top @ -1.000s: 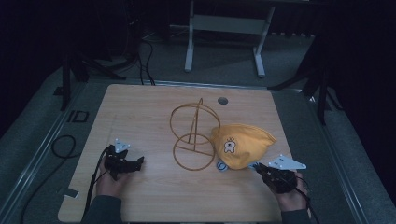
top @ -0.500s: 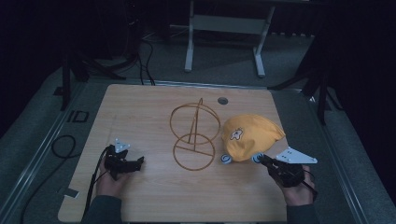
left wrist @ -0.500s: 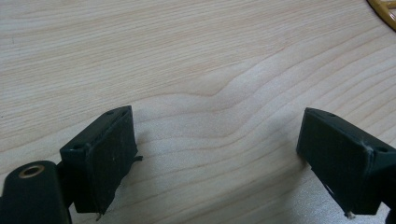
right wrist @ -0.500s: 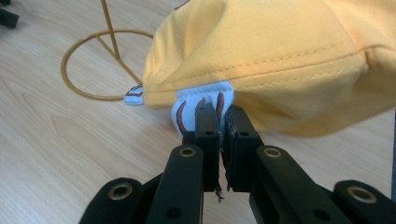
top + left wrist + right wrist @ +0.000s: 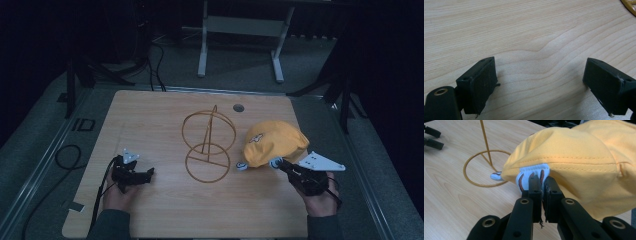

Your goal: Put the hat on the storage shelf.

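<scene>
The left claw (image 5: 148, 173) rests on the wooden tabletop (image 5: 160, 120) near its left front corner, jaws wide apart with only bare wood between them. The gold wire stand (image 5: 208, 147) sits mid-tabletop. Just to its right lies the yellow cap (image 5: 276, 141), tilted up off the tabletop at its near edge, where the right claw (image 5: 278, 164) is clamped on its white strap (image 5: 532, 173).

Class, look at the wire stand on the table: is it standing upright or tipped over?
Upright. The wire stand rests on its flat ring base, its post rising straight with the hoop on top, beside the yellow cap.
</scene>
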The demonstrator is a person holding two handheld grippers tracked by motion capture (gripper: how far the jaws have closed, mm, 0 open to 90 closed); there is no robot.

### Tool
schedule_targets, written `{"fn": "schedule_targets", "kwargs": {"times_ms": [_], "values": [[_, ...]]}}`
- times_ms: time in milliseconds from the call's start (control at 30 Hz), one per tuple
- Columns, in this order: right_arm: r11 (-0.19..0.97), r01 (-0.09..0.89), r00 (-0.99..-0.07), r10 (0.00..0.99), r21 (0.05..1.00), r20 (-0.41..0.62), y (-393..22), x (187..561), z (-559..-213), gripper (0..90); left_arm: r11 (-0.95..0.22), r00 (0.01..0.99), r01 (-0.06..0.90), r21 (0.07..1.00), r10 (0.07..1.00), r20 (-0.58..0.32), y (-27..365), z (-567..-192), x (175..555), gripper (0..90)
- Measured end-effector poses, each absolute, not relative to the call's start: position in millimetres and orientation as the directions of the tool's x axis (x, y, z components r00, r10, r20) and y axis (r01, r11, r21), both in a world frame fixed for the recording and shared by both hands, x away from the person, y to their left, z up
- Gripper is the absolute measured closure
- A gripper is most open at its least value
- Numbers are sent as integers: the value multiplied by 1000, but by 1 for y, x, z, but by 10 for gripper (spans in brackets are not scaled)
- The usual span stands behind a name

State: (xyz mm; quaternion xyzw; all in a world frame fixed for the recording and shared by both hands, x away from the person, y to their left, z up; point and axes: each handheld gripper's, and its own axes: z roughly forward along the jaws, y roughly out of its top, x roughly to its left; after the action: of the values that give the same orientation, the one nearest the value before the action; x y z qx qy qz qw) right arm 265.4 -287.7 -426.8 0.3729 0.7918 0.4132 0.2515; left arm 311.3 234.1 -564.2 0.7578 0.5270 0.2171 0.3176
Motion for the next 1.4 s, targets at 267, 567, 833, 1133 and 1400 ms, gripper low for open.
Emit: {"fn": "schedule_targets", "kwargs": {"times_ms": [267, 567, 833, 1133, 1400], "values": [[368, 364, -589, 802, 856, -94, -288, 268, -416, 859, -242, 350, 661, 711, 937, -6, 234, -564, 311, 118], [335, 340, -597, 799, 878, -73, -288, 268, -403, 861, -243, 350, 661, 710, 937, -6, 234, -564, 311, 118], [294, 332, -620, 784, 896, -28, -292, 266, -396, 861, -243, 350, 662, 710, 937, -6, 234, -564, 311, 118], [254, 379, -577, 817, 890, 12, -308, 271, -408, 859, -242, 350, 660, 711, 937, -6, 234, -564, 311, 118], [198, 455, -497, 866, 868, 63, -330, 277, -424, 853, -242, 350, 661, 711, 937, -6, 234, -564, 311, 118]]}}
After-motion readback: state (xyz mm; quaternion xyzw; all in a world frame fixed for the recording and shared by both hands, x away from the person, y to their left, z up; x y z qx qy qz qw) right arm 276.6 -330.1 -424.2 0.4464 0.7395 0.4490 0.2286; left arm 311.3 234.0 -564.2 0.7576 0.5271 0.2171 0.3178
